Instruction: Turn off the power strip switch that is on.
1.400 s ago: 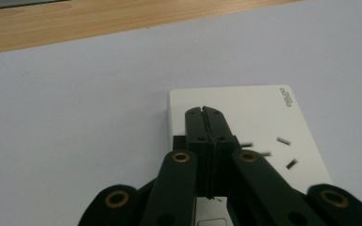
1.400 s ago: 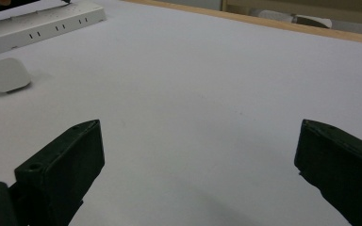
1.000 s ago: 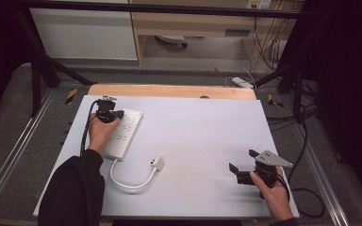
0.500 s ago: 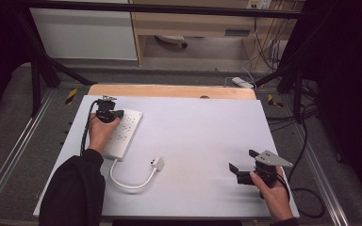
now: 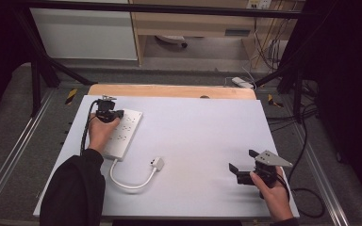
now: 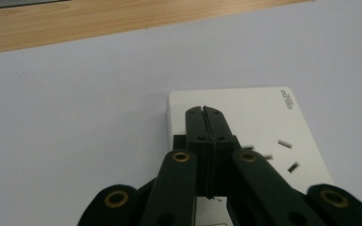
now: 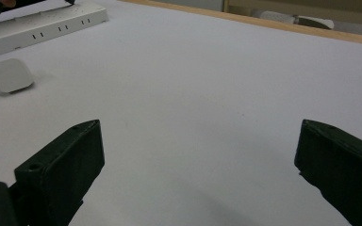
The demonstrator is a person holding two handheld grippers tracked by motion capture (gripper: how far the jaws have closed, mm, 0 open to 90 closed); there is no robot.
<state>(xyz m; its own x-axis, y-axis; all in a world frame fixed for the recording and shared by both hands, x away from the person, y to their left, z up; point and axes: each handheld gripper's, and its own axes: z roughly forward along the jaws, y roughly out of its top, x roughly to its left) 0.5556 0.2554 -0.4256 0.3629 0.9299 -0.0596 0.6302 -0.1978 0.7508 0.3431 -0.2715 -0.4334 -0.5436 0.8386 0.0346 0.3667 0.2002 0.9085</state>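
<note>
A: Describe the work surface.
B: A large flat white tabletop (image 5: pixel 198 141) with a light wooden strip along its far edge lies under both tongs.

A: Locate the main object.
B: A flat white rectangular plastic power strip (image 5: pixel 122 134) lies directly beneath the left gripper (image 5: pixel 107 110). In the left gripper view the strip (image 6: pixel 245 125) sits under and just beyond the jaw tips.

A: State of the left gripper?
B: Clenched. Its jaws meet with nothing between them, tips over the strip's near-end face; contact cannot be confirmed.

A: State of the right gripper (image 5: pixel 243 162)?
B: Released. Its jaws stand wide apart over bare tabletop, well apart from the strip.

A: Smaller items?
B: A curved white cable (image 5: pixel 127 181) runs from the strip to a small white square plug (image 5: pixel 158 163), which lies between the two grippers, nearer the left.
</note>
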